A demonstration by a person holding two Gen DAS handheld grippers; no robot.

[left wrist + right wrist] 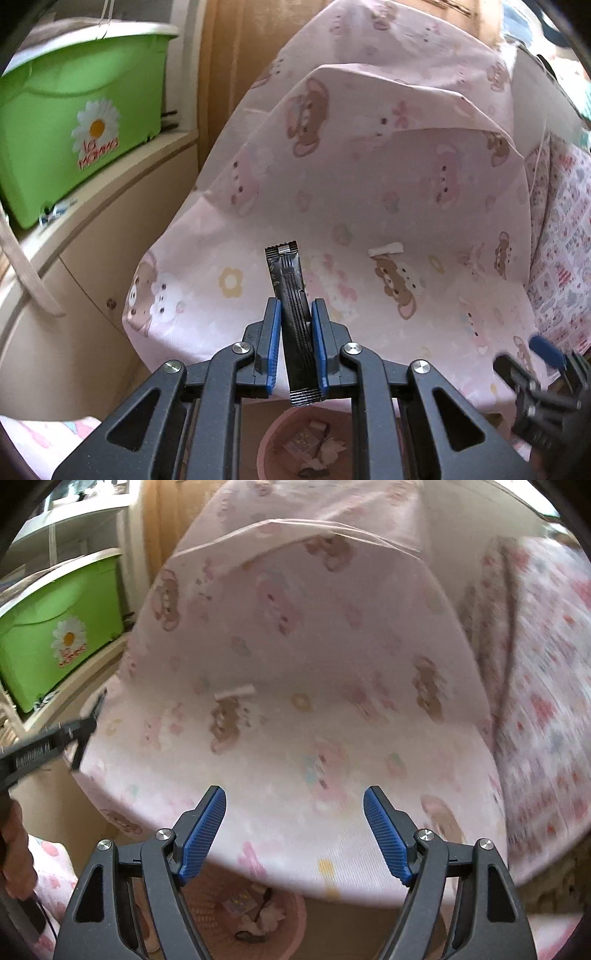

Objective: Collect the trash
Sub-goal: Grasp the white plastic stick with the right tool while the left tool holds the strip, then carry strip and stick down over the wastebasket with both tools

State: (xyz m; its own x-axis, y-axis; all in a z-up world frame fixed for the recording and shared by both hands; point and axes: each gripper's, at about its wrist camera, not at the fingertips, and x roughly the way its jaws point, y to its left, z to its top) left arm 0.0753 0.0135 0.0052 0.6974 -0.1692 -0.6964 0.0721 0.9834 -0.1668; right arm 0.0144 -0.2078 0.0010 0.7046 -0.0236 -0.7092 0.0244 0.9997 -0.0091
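Left gripper [293, 343] around black sachet [291, 314].

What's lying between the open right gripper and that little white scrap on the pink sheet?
Only bare pink sheet between the right gripper and the white scrap, per the right wrist view.

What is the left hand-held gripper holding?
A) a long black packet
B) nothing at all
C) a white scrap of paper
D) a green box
A: in the left wrist view the left hand-held gripper has its blue pads closed on a long black packet, while the white scrap lies loose on the pink sheet.
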